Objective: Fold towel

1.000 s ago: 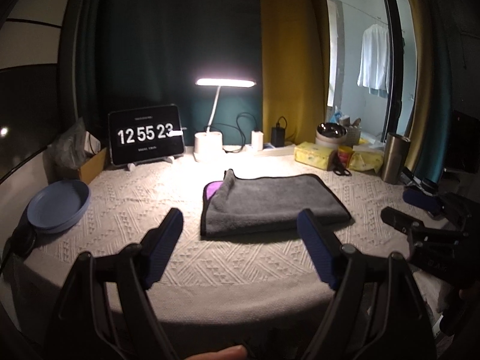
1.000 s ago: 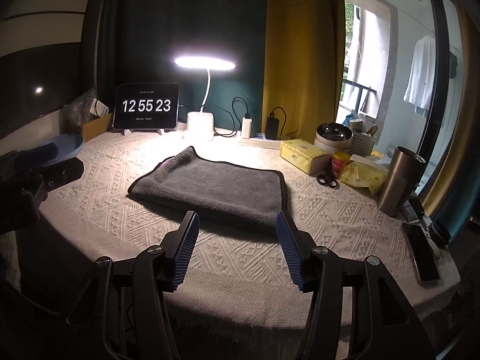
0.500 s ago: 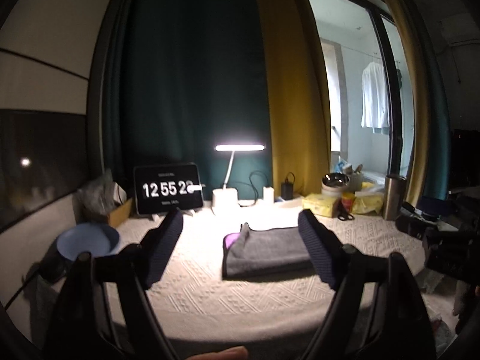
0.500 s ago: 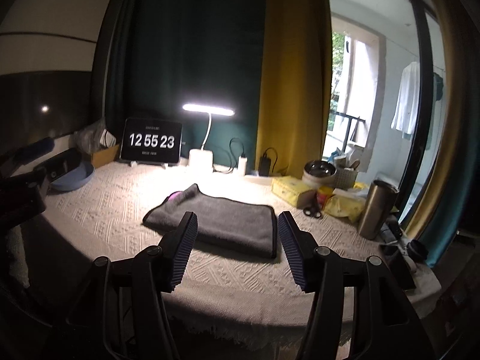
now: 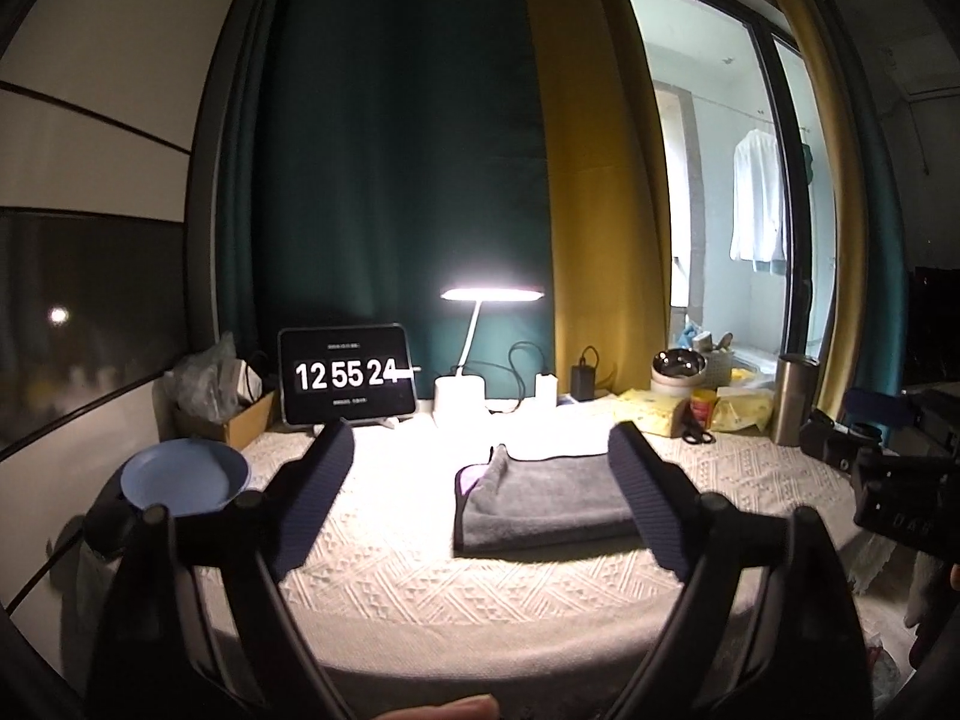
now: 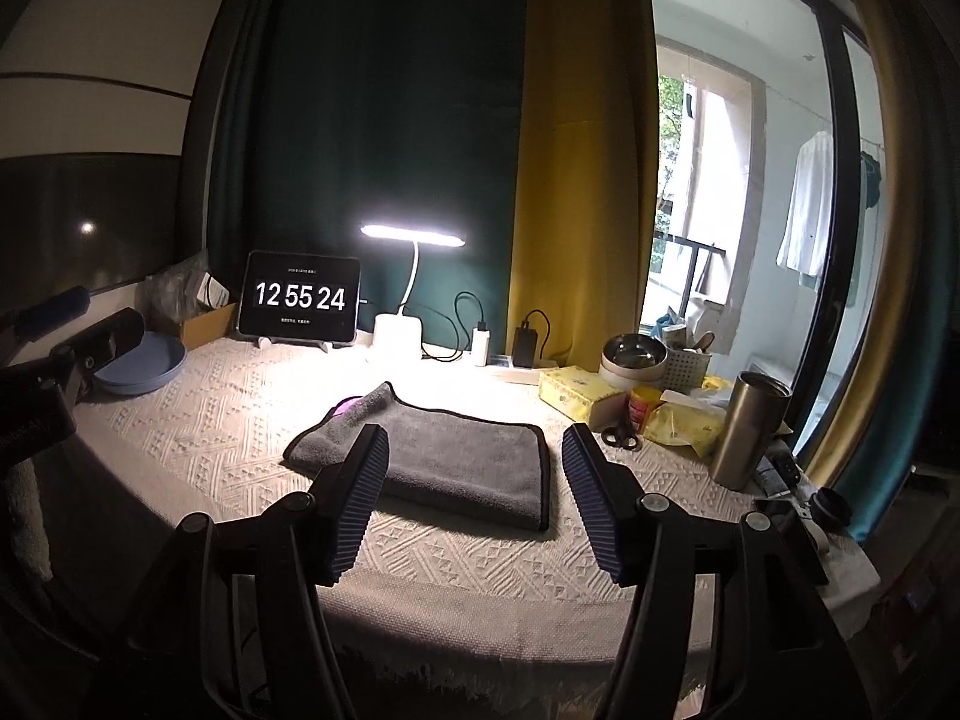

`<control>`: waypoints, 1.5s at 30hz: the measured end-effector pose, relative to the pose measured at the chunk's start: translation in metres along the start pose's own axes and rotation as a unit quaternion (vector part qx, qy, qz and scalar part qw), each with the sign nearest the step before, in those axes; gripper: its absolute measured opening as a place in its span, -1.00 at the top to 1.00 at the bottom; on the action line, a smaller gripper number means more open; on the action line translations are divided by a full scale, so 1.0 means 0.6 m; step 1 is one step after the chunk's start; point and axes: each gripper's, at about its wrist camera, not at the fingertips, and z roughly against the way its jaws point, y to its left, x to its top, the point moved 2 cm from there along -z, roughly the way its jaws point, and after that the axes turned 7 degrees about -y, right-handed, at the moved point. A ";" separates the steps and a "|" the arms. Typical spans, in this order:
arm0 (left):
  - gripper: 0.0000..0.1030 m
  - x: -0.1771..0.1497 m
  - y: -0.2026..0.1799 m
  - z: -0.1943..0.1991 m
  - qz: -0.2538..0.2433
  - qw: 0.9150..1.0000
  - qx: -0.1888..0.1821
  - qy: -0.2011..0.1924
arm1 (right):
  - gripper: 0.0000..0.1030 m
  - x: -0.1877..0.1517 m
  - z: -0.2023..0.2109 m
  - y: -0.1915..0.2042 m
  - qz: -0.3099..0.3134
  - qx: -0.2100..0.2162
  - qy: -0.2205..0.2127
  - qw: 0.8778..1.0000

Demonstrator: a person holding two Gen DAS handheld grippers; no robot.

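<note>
Moved: both grippers have drawn back and risen from the table over the last second, so the towel now looks smaller and farther off; the clock has ticked from 23 to 24.
Towel (image 6: 444,468): grey, dark-edged, already folded into a thick rectangle, lying flat mid-table under the lamp. A purple patch shows at its far-left corner, about 10 o'clock of the cloth, where an upturned flap lifts off the stack.
Left gripper (image 5: 480,498): claw spread wide, nothing between the pads, held well short of the towel.
Right gripper (image 6: 474,498): claw likewise apart and empty, hanging above the table's near edge.
Table (image 6: 198,420): covered in a cream knitted cloth.
Neighbours: blue plate (image 5: 183,476) at 9 o'clock of the towel, clock tablet (image 6: 300,297) at 11, lamp (image 6: 397,324) at 12, scissors (image 6: 621,437) and steel tumbler (image 6: 747,429) at 3.
Progress: the fold looks finished, or nearly.
Risk: that raised flap may spring open, leaving the fold untidy. If either claw returns to press it, a low approach could snag the knitted cloth and drag the stack askew, or a wide swing could knock the tumbler over.
</note>
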 end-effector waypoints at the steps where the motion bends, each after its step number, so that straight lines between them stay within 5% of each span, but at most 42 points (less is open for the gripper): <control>1: -0.70 0.000 -0.001 -0.001 0.000 1.000 -0.001 0.001 | -0.23 0.000 0.001 0.000 0.000 0.000 0.000 1.000; 45: -0.73 -0.008 -0.013 0.000 0.002 1.000 -0.006 0.010 | -0.24 -0.008 -0.004 0.000 0.001 0.004 0.009 1.000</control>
